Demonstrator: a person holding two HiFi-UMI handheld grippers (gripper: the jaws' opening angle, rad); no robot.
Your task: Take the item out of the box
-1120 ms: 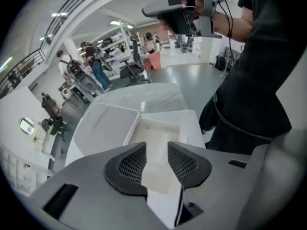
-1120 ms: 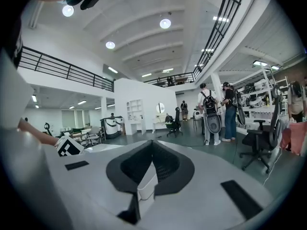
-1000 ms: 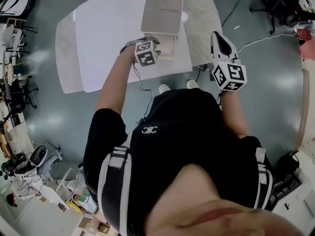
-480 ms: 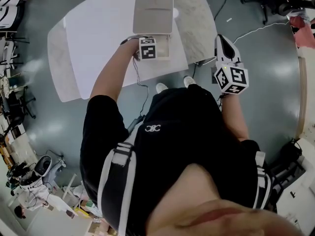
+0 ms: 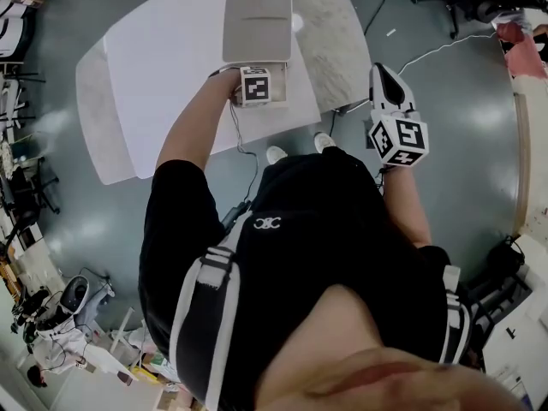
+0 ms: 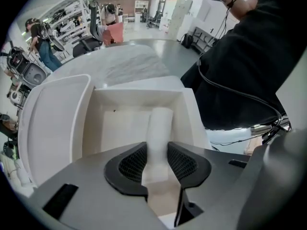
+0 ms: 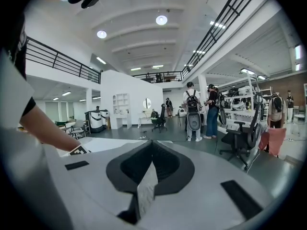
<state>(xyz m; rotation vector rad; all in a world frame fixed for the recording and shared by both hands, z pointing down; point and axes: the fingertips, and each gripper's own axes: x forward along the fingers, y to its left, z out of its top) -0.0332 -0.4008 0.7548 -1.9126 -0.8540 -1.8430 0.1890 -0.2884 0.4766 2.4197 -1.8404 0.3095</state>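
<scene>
Item [image 6: 159, 128] in box [image 6: 139, 97], pinched between just-closed jaws of left tool [image 6: 157, 164]

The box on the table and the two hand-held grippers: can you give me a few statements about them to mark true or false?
1. The box has its lid open. True.
2. The left gripper has a white tube between its jaws. True; the jaws have just been closing on it.
3. The right gripper holds a second tube. False: its jaws are shut on nothing, and it is off to the side of the table.
4. The box stands on the floor. False: it stands on the white table.
</scene>
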